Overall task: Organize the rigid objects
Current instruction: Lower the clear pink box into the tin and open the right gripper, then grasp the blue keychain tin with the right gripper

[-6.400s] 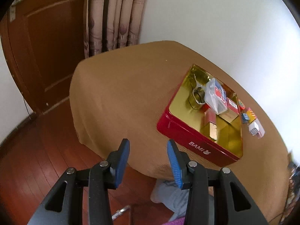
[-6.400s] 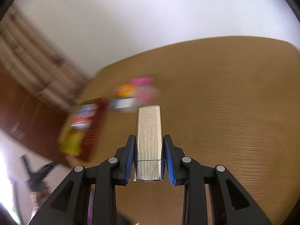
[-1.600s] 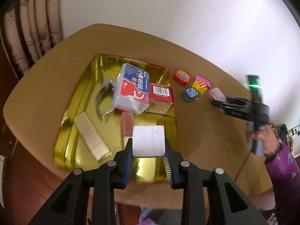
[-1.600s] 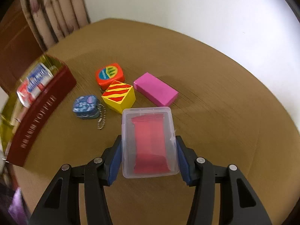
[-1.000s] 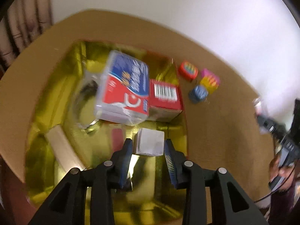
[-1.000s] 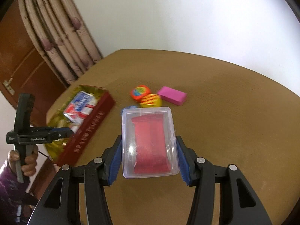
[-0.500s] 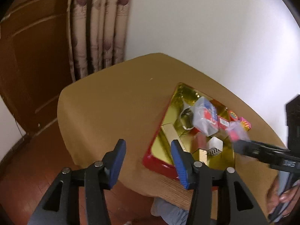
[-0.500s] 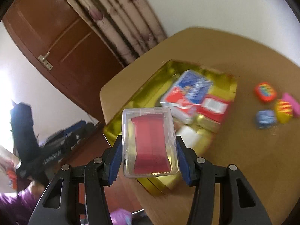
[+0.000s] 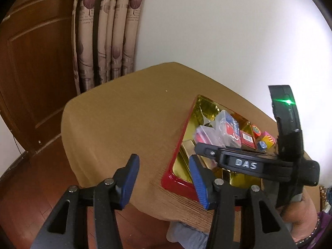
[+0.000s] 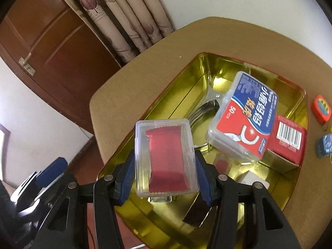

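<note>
The right gripper [image 10: 165, 175] is clamped on a clear plastic box with red inside [image 10: 166, 157], low in the frame above the gold tin tray [image 10: 182, 95]. The left gripper [image 9: 164, 176] is apart, empty. Dropped carelessly, the box could bump the blue-and-red plastic case [image 10: 243, 116].

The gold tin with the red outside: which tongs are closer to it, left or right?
Right. The right tongs hang over the gold tin, clamping a clear case with a red packet. The left tongs are empty, back at the table's near edge.

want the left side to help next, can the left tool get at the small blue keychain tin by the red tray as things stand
Probably not directly. The left tool is open and empty, but the right tool reaches across the red tray, between it and the blue keychain tin beyond.
</note>
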`<control>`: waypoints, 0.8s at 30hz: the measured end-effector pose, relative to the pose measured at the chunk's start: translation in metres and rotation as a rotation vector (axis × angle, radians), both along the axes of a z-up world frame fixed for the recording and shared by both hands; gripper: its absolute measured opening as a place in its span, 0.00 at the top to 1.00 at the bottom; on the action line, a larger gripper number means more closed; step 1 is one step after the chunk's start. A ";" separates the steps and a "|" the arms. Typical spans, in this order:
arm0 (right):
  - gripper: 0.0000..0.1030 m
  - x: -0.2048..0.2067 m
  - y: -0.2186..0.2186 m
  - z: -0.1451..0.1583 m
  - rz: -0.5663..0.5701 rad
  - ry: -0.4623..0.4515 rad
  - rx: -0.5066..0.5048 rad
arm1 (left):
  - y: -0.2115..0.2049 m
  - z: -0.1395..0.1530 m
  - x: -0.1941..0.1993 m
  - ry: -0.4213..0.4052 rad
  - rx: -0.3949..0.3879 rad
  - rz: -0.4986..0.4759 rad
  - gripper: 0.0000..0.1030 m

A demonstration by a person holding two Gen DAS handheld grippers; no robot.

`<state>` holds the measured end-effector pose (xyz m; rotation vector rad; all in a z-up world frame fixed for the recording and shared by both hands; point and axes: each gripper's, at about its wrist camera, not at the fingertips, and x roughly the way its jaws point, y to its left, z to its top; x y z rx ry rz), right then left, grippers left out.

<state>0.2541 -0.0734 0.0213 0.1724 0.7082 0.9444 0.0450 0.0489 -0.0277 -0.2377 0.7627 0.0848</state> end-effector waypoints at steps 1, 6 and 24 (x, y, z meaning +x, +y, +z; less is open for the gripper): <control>0.51 0.001 0.002 0.000 0.002 0.007 0.002 | 0.000 -0.001 0.001 0.008 -0.004 -0.005 0.51; 0.48 -0.005 -0.025 0.004 -0.028 0.007 0.090 | -0.001 0.000 0.000 0.000 0.009 0.003 0.51; 0.36 0.039 -0.165 -0.071 -0.515 0.062 0.079 | -0.020 -0.007 0.003 0.055 0.056 -0.016 0.50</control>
